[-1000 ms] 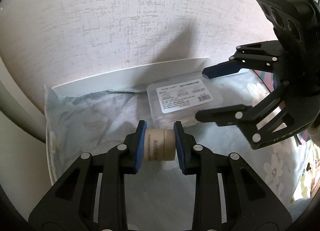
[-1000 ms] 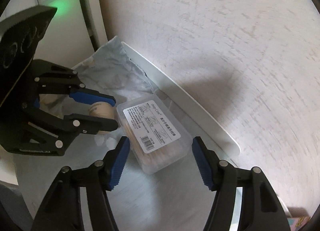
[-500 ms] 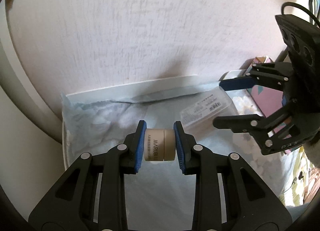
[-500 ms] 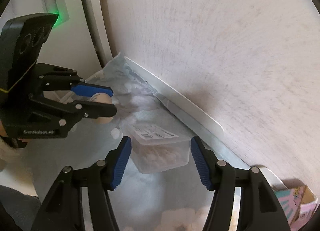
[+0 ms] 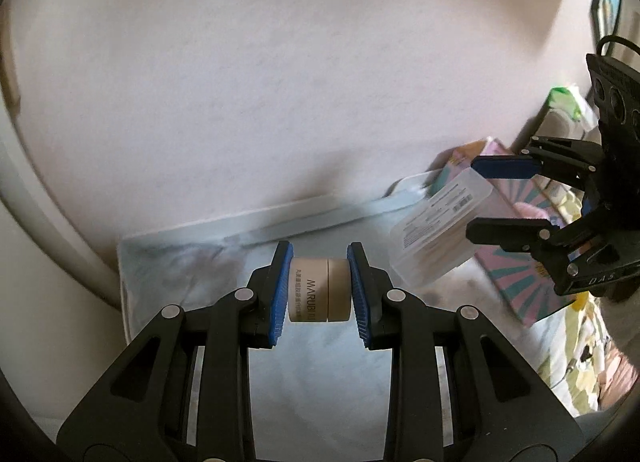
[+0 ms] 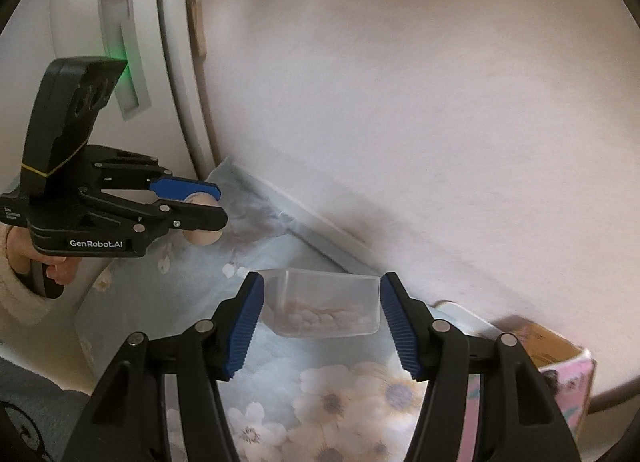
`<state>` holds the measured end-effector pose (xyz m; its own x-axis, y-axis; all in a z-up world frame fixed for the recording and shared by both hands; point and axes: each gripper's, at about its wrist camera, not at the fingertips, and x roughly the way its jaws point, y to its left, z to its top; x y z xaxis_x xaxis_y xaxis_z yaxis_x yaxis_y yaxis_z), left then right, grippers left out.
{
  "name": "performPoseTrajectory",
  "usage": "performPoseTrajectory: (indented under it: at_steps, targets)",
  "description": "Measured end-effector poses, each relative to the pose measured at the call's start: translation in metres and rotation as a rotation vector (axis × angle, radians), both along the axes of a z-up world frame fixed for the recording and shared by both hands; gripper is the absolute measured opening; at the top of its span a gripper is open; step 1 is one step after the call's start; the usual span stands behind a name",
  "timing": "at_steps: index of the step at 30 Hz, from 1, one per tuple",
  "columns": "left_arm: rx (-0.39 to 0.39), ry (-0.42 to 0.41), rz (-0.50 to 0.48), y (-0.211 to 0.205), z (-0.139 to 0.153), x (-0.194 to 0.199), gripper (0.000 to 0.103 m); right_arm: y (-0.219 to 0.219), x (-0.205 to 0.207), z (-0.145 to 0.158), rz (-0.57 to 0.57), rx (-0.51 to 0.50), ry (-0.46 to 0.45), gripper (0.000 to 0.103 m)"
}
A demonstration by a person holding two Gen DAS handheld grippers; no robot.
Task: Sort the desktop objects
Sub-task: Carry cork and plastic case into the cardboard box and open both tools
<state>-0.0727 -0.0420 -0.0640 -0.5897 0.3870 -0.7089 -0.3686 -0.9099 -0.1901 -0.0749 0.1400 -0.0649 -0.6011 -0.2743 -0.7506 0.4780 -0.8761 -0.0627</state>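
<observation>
While both grippers hang above the cloth-covered desk, the two views read as follows.

Left wrist view
- left gripper (image 5: 319,286): its blue pads are clamped on the ends of a small beige jar (image 5: 320,289), which lies on its side between them, lifted clear of the cloth.
- jar lettering: "MARUBI" runs along the side that faces the camera.
- floral cloth (image 5: 320,374): pale blue, spread under the jar up to the textured wall (image 5: 280,81).
- right gripper (image 5: 486,197): at the right edge, closed on a clear plastic box (image 5: 438,223) that hangs tilted in the air, white label up.
- pink patterned box (image 5: 520,282): lies on the cloth under the right gripper; blurred, so its print cannot be read.

Right wrist view
- right gripper (image 6: 322,314): the clear plastic box (image 6: 326,304) sits between the blue pads; its pale contents seem to be thin sticks.
- left gripper (image 6: 204,205): at left, gripped on the beige jar (image 6: 202,236), above the floral cloth (image 6: 320,394).
- hand (image 6: 44,262): wraps the left gripper's handle, cream sleeve at the wrist.
- pink patterned box (image 6: 568,382): open-topped, at the lower right near the wall (image 6: 400,101).
</observation>
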Motion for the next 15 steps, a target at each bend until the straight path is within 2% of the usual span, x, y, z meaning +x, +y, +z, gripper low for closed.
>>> performPoseTrajectory:
  at_steps: [3, 7, 15]
  targets:
    - [0.000, 0.029, -0.040, 0.017, 0.017, 0.001, 0.025, 0.019, 0.015, 0.018, -0.042, -0.008, 0.033, 0.056]
    - [0.001, 0.056, -0.106, 0.045, 0.034, 0.000, 0.025, 0.039, 0.028, 0.026, -0.096, -0.005, 0.058, 0.055]
    - [0.019, 0.081, -0.272, 0.126, 0.047, -0.011, 0.025, 0.104, 0.067, 0.038, -0.267, -0.015, 0.082, 0.055]
